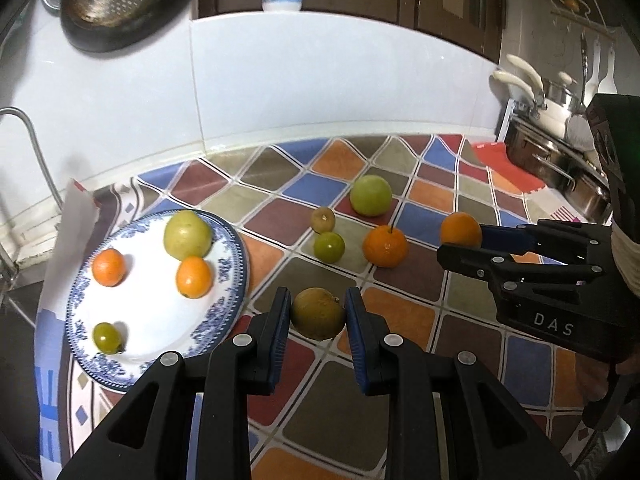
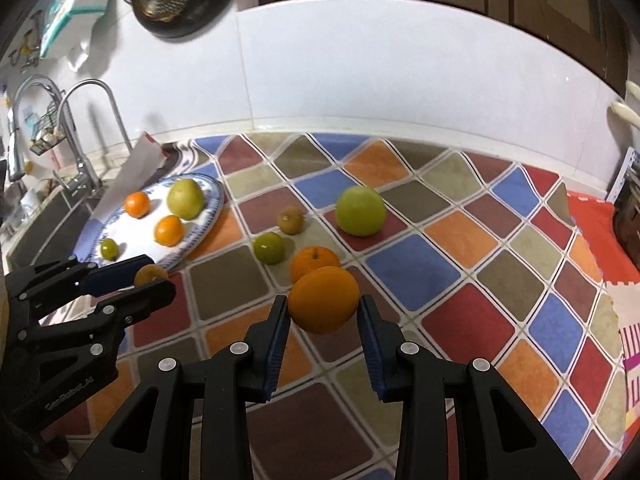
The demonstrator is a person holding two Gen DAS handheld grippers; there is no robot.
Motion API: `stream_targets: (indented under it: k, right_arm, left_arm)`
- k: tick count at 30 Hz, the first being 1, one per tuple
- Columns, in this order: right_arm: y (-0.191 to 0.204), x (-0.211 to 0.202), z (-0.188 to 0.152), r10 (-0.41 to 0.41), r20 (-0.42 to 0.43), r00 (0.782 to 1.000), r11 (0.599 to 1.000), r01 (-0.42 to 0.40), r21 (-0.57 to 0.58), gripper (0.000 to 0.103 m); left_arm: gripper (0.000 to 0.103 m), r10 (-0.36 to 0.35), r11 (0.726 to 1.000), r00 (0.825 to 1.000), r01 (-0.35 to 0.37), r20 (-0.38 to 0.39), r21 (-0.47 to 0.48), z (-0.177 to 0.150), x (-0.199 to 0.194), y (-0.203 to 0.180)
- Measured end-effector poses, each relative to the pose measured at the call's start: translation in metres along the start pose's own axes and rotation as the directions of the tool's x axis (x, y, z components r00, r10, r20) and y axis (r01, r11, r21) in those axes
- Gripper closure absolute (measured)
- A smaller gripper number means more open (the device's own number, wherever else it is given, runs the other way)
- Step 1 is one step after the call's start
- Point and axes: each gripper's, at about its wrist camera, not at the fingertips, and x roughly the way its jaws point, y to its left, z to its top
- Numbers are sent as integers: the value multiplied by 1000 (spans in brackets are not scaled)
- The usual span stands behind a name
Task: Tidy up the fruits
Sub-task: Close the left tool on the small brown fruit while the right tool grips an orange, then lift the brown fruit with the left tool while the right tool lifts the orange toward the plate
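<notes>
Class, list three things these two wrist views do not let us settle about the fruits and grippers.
1. Left gripper: pad contact with the brownish round fruit unclear.
2. Right gripper: whether the large orange is lifted; the orange hides the mat beneath.
3. Orange with stem: front hidden in the right wrist view.
</notes>
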Motion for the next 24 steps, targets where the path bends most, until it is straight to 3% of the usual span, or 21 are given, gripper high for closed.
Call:
stream_targets:
  k: [24]
  right_arm:
    - [91,-37,15,146,127,981,986,-134,-100,67]
  left_arm:
    - [75,149,988,982,-142,118,-66,-15,-78,59]
